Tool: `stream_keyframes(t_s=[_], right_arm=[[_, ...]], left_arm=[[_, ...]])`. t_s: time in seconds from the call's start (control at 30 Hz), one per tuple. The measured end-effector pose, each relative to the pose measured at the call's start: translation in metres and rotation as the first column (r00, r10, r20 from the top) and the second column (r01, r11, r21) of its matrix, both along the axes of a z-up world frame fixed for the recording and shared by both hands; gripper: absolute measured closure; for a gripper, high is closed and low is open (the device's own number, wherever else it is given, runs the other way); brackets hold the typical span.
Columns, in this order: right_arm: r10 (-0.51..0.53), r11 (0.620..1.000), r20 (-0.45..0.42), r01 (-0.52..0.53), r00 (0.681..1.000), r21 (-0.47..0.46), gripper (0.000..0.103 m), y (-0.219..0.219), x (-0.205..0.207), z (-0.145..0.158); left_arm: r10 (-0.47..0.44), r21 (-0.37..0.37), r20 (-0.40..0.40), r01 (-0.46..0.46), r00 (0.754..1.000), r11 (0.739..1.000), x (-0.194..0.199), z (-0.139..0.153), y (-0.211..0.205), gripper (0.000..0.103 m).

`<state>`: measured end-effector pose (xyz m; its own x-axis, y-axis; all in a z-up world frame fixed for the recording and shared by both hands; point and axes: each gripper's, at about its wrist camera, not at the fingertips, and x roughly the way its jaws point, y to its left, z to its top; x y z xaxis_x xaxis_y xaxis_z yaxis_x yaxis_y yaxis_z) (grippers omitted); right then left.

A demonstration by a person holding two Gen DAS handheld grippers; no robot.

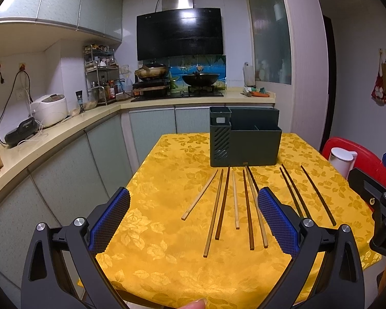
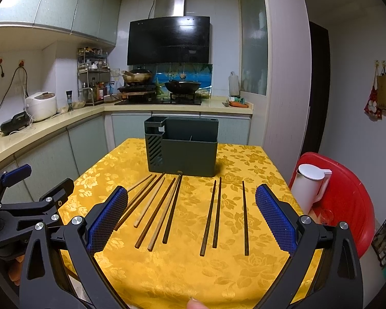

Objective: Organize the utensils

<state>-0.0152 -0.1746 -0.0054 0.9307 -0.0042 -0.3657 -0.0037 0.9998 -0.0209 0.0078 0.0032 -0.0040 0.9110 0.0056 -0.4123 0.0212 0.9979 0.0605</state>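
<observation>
A small kitchen is seen — pale cabinets (image 1: pixel 56 2) are hung above an L-shaped counter (image 1: pixel 64 131), a black range hood (image 1: pixel 179 34) is mounted over the stove (image 1: pixel 177 92), and a red chair (image 2: pixel 347 193) is set beside the yellow-clothed table (image 2: pixel 244 270).

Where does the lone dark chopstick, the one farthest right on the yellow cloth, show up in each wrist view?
Left wrist view: the lone dark chopstick lies far right on the cloth, beyond the left gripper's right finger.
Right wrist view: it lies right of centre, between the right gripper's open fingers.
Shared landmark: the dark utensil holder behind the chopsticks.
</observation>
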Motion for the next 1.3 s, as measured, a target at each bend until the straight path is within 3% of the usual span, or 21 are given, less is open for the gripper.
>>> stream_keyframes(t_s=[0.27, 0.57, 0.77, 0.87, 1.0, 1.2, 1.3], right_arm=[[-0.01, 1.0, -0.076, 0.009, 0.997, -0.009, 0.006, -0.007, 0.021, -0.015], [-0.043, 0.999, -0.184, 0.039, 0.982, -0.026, 0.006, -0.032, 0.053, -0.044], [-0.051, 0.999, -0.245, 0.046, 0.968, -0.028, 0.006, -0.058, 0.072, -0.067], [-0.032, 0.999, -0.273, 0.032, 0.962, -0.003, 0.006, -0.071, 0.077, -0.077], [-0.029, 0.999, -0.287, 0.039, 0.958, 0.03, 0.006, -0.088, 0.081, -0.086], [-0.047, 0.998, -0.287, 0.059, 0.957, 0.034, 0.006, -0.101, 0.084, -0.096], [-0.038, 0.999, -0.297, 0.047, 0.954, 0.025, 0.006, -0.104, 0.085, -0.103]], left_arm=[[0.015, 0.01, -0.064, -0.015, 0.998, 1.0, 0.025, -0.017, 0.003, 0.007], [0.024, 0.04, -0.205, -0.016, 0.979, 0.999, 0.078, -0.056, 0.033, 0.007], [-0.06, 0.055, -0.302, 0.08, 0.952, 0.995, 0.103, -0.094, 0.045, 0.009], [-0.114, 0.026, -0.342, 0.131, 0.933, 0.991, 0.11, -0.108, 0.044, 0.024], [-0.134, 0.041, -0.41, 0.165, 0.902, 0.985, 0.131, -0.124, 0.041, 0.052], [-0.207, -0.005, -0.424, 0.226, 0.882, 0.974, 0.159, -0.129, 0.037, 0.058], [-0.234, -0.015, -0.416, 0.25, 0.879, 0.968, 0.166, -0.129, 0.031, 0.069]])
